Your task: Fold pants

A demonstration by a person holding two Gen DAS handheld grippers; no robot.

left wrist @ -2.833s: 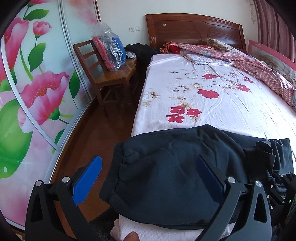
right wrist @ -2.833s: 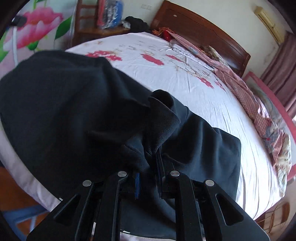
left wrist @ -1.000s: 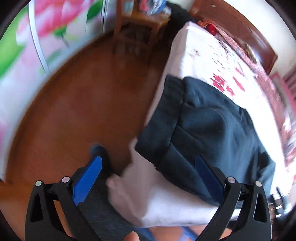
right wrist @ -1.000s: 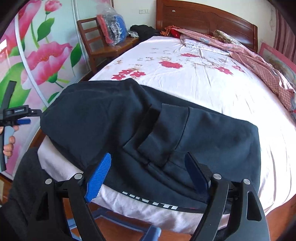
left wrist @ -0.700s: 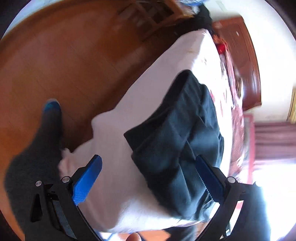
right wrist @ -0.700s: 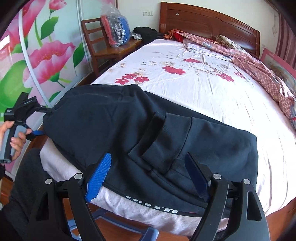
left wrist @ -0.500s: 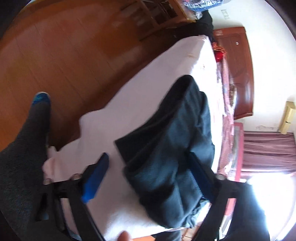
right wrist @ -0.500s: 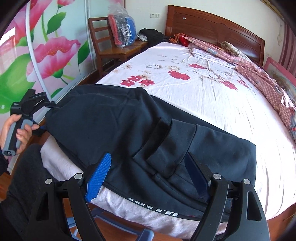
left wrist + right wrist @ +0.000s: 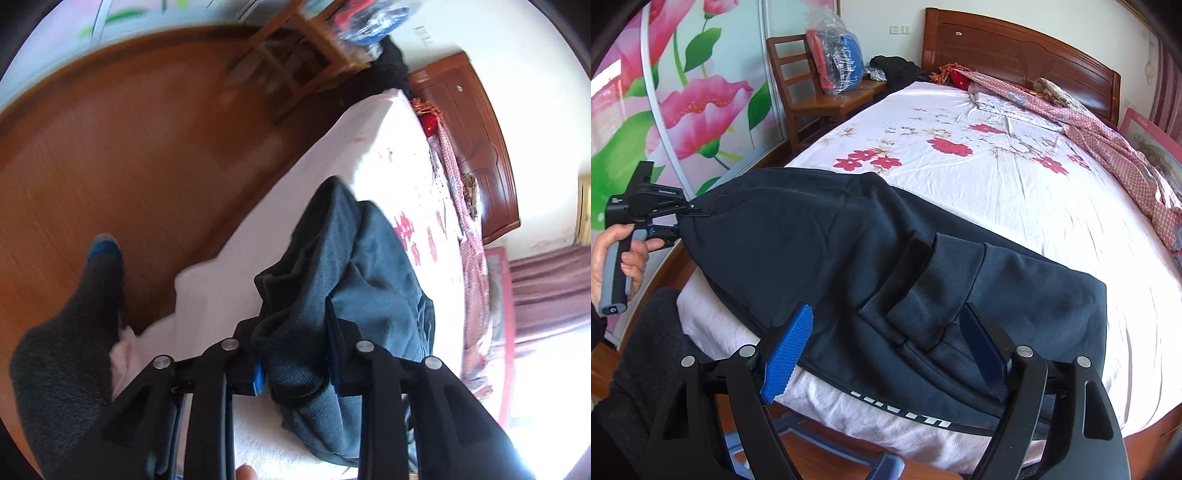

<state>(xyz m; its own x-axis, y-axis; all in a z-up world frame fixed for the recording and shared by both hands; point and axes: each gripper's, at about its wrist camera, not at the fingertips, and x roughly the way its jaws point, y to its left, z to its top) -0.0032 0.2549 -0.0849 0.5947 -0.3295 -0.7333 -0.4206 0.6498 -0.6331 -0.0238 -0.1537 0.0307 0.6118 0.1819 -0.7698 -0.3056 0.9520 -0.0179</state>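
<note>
A floral-sheeted bed (image 9: 979,177) fills my right view; the dark pants (image 9: 886,258) lie lengthwise across lower centre. My left gripper (image 9: 295,363), just closing, apparently pinches their left end; my right gripper (image 9: 886,350) hovers wide, empty.

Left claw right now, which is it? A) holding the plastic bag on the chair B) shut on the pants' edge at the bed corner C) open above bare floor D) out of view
B: the left claw pinches bunched dark fabric of the pants, which lie on the bed.
</note>
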